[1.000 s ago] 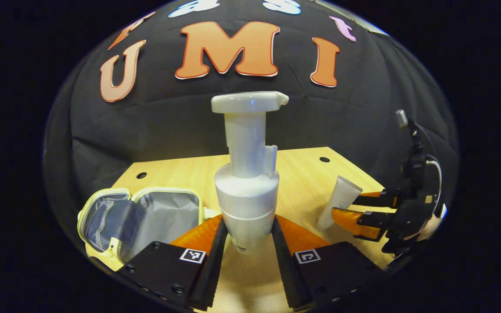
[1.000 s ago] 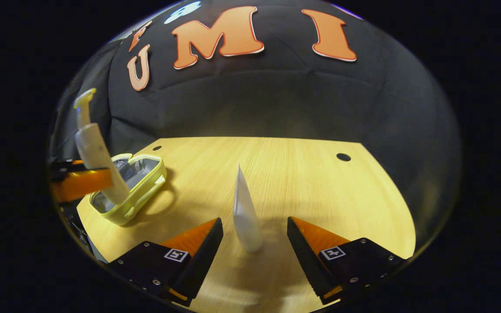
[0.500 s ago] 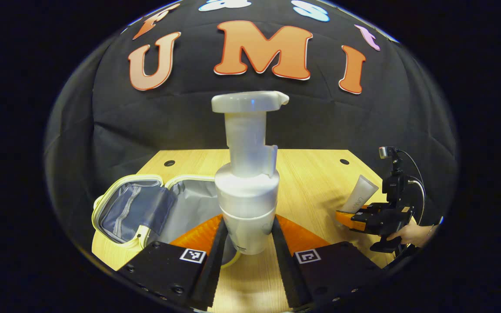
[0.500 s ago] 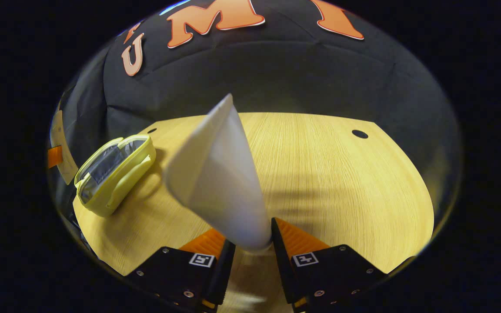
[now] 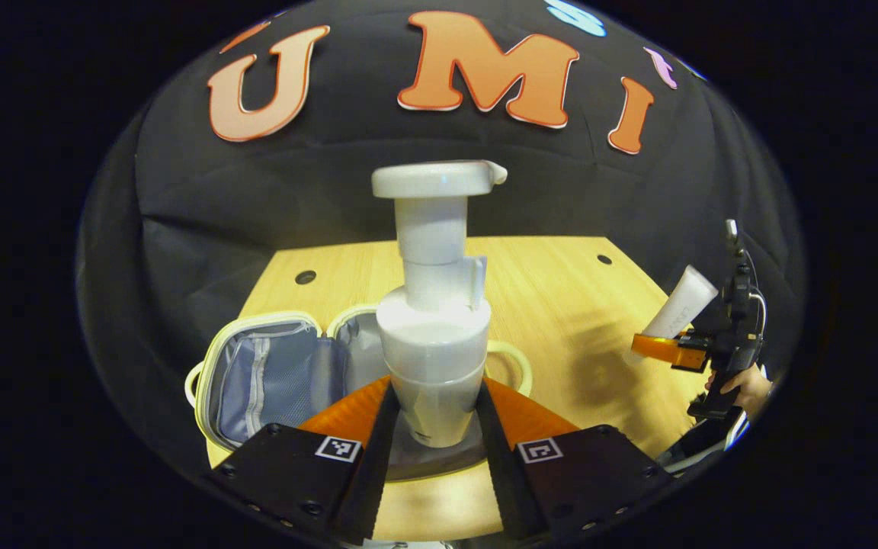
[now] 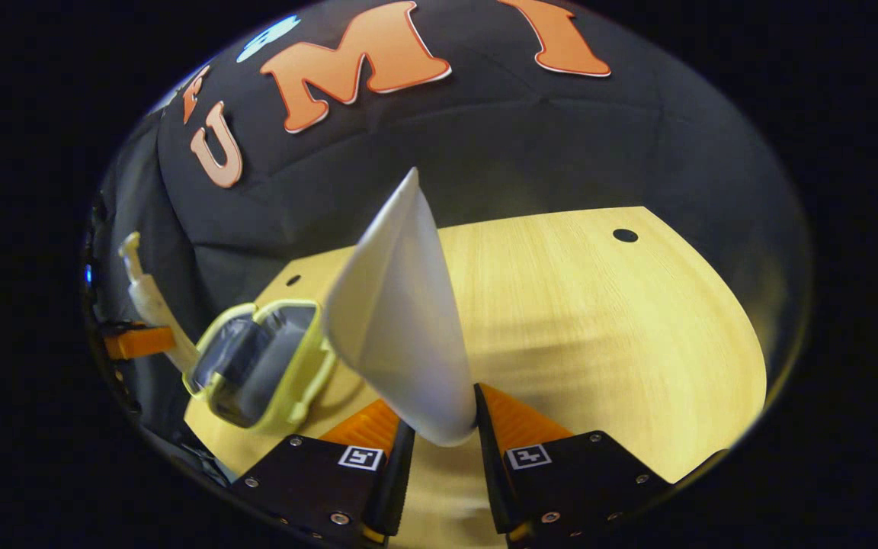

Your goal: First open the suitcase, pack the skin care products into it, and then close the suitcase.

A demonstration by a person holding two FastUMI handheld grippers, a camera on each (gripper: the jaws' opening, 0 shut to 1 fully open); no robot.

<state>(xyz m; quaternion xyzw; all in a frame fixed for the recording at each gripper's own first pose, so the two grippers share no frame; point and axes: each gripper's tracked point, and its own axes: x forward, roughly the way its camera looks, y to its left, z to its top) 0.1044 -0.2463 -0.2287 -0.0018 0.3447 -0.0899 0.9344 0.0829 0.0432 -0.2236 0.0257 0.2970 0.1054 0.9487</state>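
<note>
Left gripper view: pump bottle [image 5: 433, 335] upright (nozzle rightward) in tongs [image 5: 431, 427].

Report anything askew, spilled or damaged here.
Nothing stands out. The suitcase lies open on the table; the pump bottle sits upright in the left hand-held gripper, the tube in the right hand-held gripper.

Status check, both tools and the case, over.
Left tool shut on pump bottle, above open case. Right tool shut on tube. Nothing blocking.
</note>
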